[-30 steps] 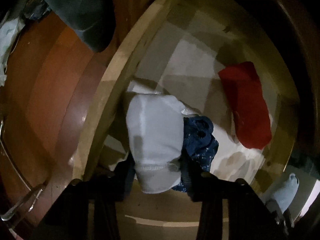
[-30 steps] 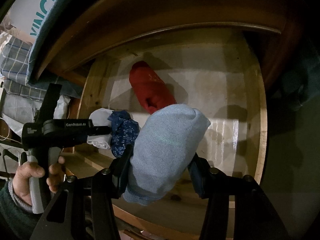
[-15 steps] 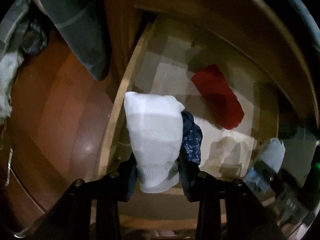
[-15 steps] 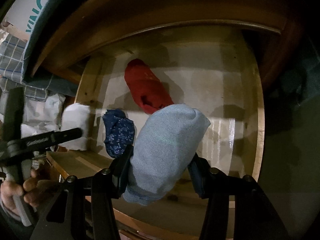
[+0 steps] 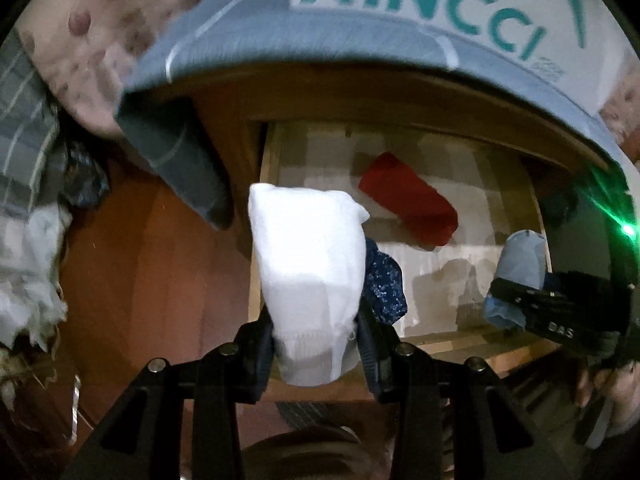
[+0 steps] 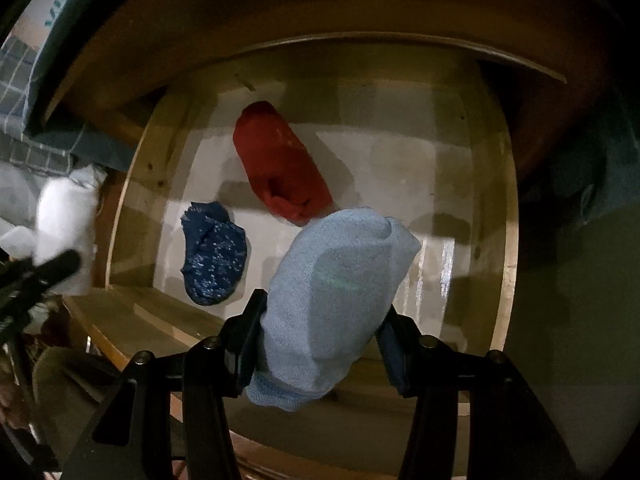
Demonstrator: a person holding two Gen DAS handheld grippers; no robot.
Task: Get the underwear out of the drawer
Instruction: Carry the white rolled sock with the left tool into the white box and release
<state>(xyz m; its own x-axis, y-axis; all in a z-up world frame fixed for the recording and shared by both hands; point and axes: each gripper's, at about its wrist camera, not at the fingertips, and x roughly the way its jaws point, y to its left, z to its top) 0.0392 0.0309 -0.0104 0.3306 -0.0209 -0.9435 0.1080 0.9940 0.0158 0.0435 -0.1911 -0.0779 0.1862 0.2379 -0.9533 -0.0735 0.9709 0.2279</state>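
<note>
My left gripper (image 5: 316, 344) is shut on a rolled white underwear (image 5: 310, 264), held above and to the left of the open wooden drawer (image 5: 472, 340). My right gripper (image 6: 318, 344) is shut on a light blue rolled underwear (image 6: 340, 296) over the drawer's front part. On the drawer floor lie a red roll (image 6: 280, 164) and a dark blue speckled roll (image 6: 214, 260). The left wrist view shows the same red roll (image 5: 408, 200), the dark blue roll (image 5: 384, 284) and the light blue underwear (image 5: 520, 264) in the right gripper (image 5: 516, 304).
A bed mattress edge with teal lettering (image 5: 420, 4) overhangs the drawer. Bedding and a grey striped cloth (image 5: 176, 160) hang at the left over a reddish wooden floor (image 5: 152, 280). The drawer's side walls (image 6: 506, 216) rise around its pale floor.
The left gripper has risen with the white underwear and swung left, out past the drawer's left side, leaving the dark blue roll in the drawer. The right gripper has stayed put.
</note>
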